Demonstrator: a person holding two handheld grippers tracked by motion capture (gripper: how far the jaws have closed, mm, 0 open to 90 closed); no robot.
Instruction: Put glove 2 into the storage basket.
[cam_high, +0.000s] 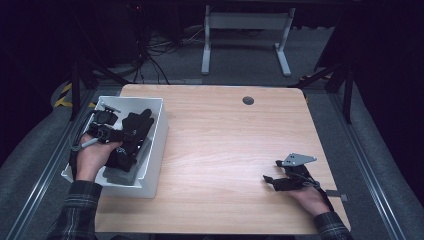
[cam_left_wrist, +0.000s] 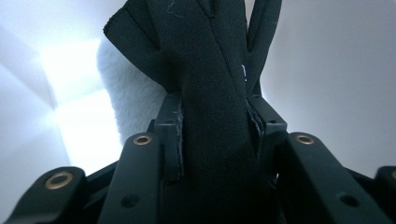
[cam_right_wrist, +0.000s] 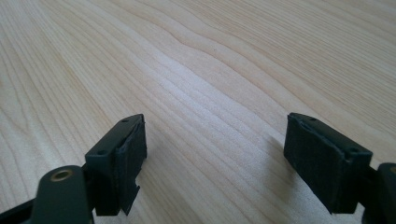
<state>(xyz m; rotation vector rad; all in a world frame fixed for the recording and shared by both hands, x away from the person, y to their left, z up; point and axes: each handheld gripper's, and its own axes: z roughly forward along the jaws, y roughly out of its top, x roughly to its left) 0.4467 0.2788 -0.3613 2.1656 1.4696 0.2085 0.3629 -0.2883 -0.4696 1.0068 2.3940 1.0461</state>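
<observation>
Here the wooden desk carries a white bin at its left side; inside the bin the left gripper is clamped on a black glove, while the right gripper rests on the desk with jaws apart and empty

A lab or recording studio: a lone wooden counter sits amid dark curtained surroundings on grey carpet, with tangled cables at upper left, hazard-striped tape at left, and a white desk frame behind.
</observation>
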